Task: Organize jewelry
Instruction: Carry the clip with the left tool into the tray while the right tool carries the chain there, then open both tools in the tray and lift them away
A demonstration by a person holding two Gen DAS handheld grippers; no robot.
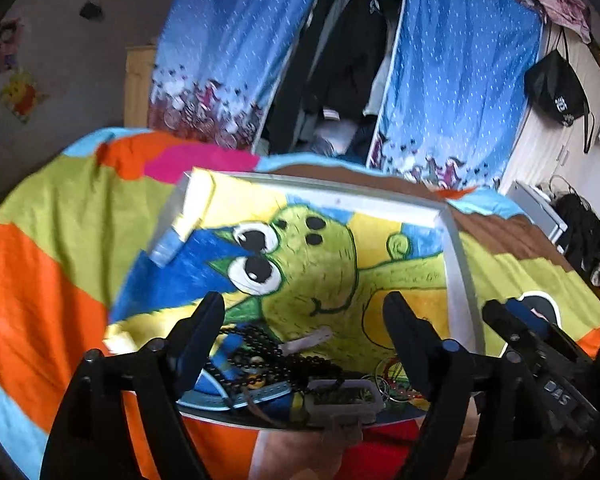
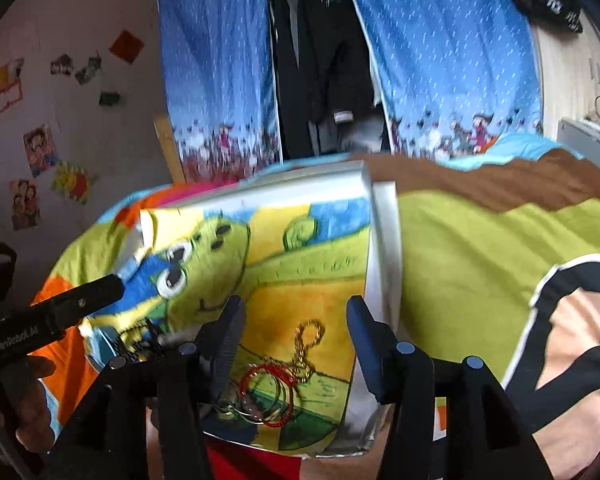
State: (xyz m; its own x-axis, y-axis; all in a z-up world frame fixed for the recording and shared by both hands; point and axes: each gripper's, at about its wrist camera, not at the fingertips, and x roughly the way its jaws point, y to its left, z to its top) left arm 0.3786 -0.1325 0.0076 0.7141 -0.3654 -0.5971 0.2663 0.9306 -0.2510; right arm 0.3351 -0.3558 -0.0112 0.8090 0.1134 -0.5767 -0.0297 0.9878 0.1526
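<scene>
Both grippers (image 1: 304,312) (image 2: 296,316) open over tray (image 1: 456,264)

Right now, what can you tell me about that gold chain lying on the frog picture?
The gold chain looks like fine metal links, curled into a loop at its far end with a short trailing tail. It lies flat on the painted frog picture, its near end touching the red bangles. It sits ahead of the right gripper, between the open jaws, ungrasped.

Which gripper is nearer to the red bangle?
Right. The right gripper is open just above the red bangle; the left gripper is over the black beads.
</scene>
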